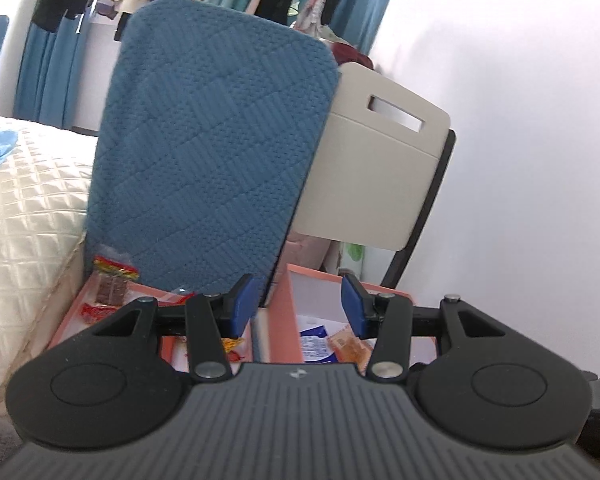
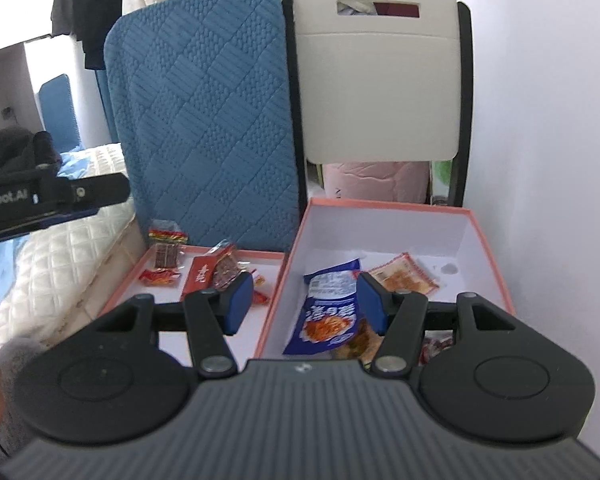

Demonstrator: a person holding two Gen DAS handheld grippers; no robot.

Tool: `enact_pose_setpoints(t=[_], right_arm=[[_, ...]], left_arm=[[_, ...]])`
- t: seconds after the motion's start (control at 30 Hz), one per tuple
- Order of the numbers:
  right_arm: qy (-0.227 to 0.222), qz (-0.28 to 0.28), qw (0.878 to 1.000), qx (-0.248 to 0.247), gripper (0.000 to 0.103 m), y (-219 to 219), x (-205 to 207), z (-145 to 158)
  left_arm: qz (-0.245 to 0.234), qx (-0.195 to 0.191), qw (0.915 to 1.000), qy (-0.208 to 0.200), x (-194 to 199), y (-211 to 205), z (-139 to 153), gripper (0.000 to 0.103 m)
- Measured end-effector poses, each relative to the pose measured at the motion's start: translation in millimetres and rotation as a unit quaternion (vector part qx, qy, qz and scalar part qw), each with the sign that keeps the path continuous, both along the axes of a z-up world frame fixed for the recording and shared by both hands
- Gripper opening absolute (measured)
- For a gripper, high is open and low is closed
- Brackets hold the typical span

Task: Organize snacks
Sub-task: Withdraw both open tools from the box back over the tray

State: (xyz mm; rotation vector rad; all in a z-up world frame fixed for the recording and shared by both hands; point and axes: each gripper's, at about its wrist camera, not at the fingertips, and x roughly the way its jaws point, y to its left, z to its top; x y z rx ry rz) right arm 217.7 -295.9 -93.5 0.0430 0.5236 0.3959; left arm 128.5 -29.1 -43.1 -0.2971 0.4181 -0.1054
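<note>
Two orange-rimmed boxes sit side by side. The shallow left tray (image 2: 236,251) holds several small snacks, among them a brown packet (image 2: 166,256) and a red packet (image 2: 200,274). The deeper right box (image 2: 380,224) holds a blue packet (image 2: 328,312) and an orange packet (image 2: 404,274). My right gripper (image 2: 306,303) hovers open above the wall between the boxes, holding nothing. My left gripper (image 1: 299,306) is open and empty too, over the same boxes. Below it lie the blue packet (image 1: 316,346) and the brown packet (image 1: 110,290). In the right wrist view the left gripper (image 2: 112,194) pokes in from the left.
A blue quilted cushion (image 2: 204,120) stands upright just behind the left tray. A cream chair back (image 2: 380,80) with a black frame rises behind the right box. A bed with a cream quilt (image 2: 68,248) borders the left. A white wall (image 2: 540,120) closes the right.
</note>
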Motion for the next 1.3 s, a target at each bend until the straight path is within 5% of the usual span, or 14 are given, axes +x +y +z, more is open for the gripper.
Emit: enact_pose_setpoints(t=[1.3], right_arm=[[0.057,0.028,0.998,0.022,0.059,64.2,-18.1,-75.9]], left_arm=[[0.011,0.021,0.9950,0.097,14.6,58.1,-96.2,0.053]])
